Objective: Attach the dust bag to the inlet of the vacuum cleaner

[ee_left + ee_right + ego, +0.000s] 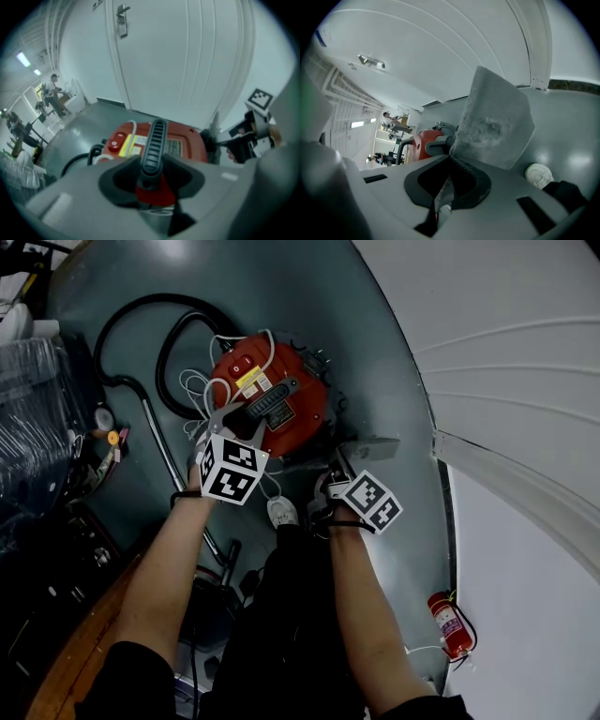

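The red round vacuum cleaner (272, 401) stands on the grey floor just ahead of me. My left gripper (230, 423) reaches down onto its top. In the left gripper view the jaws (151, 171) are closed around the vacuum's black ribbed carry handle (154, 140). My right gripper (342, 472) is at the vacuum's right side and is shut on the corner of a grey fabric dust bag (494, 123), which sticks up past the jaws (449, 161). In the right gripper view the bag sits beside a grey inlet tube (437, 147) on the red body (423, 140). Whether the bag touches the tube is hidden.
A black hose (141, 329) loops behind the vacuum, with a metal wand (167, 451) and a white cord (202, 385) on its left. Cluttered gear (37, 427) lines the left edge. A white door (525, 381) stands close on the right, with a red fire extinguisher (448, 624) near it. My white shoe (281, 512) is beside the vacuum.
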